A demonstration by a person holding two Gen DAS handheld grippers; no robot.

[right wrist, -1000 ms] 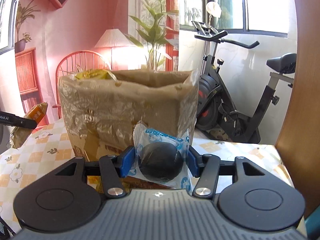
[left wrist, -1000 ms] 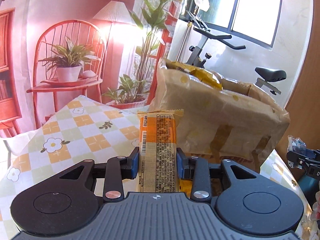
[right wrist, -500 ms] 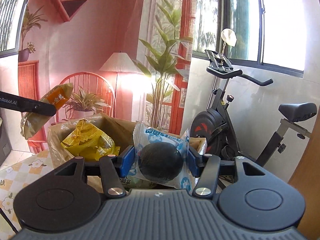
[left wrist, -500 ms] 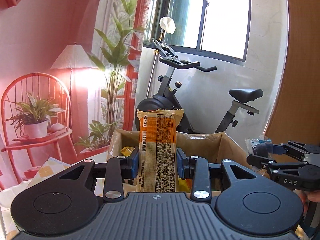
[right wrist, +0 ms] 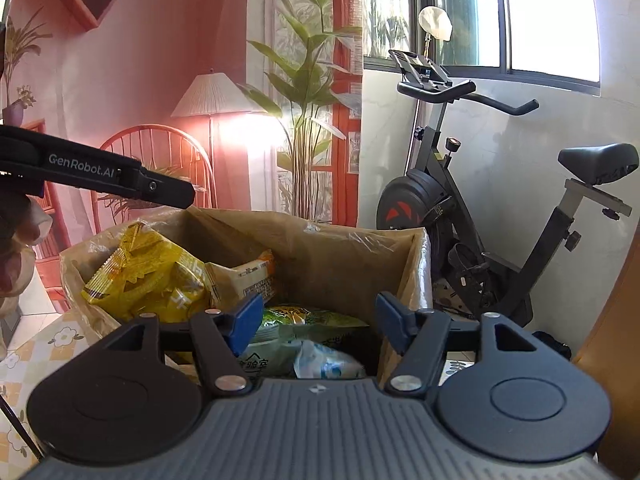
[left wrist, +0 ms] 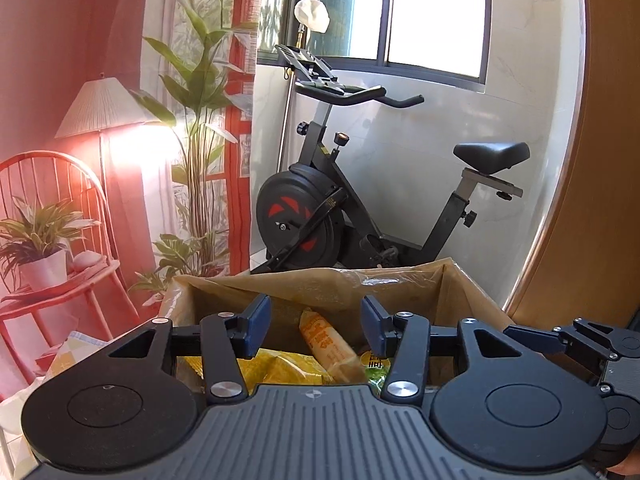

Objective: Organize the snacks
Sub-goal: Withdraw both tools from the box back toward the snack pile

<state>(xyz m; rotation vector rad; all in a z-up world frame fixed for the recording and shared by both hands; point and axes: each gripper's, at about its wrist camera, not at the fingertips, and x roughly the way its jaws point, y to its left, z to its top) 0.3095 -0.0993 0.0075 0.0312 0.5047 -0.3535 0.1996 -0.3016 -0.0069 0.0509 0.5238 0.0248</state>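
Both grippers hover over an open brown cardboard box (left wrist: 404,280) (right wrist: 344,248) lined with plastic film. My left gripper (left wrist: 316,322) has its jaws opening with nothing between them; the orange-and-white snack bar (left wrist: 326,344) lies below in the box, beside yellow snack bags (left wrist: 280,368). My right gripper (right wrist: 318,322) also has its jaws opening and empty. Beneath it the blue-and-white packet (right wrist: 324,362) rests on a green packet (right wrist: 304,318). Yellow bags (right wrist: 148,276) fill the box's left side. The left gripper's arm (right wrist: 100,176) crosses the right wrist view.
The box stands on a table with a checked flower cloth (right wrist: 28,352). Behind it are an exercise bike (left wrist: 332,204), a tall plant (right wrist: 308,120), a lit floor lamp (right wrist: 212,100) and a red chair with a potted plant (left wrist: 40,240). A wooden panel (left wrist: 600,160) rises at right.
Both grippers rose and moved over the box. The left let go of the orange-and-white bar and the right let go of the blue-and-white packet; both snacks now lie inside the box.
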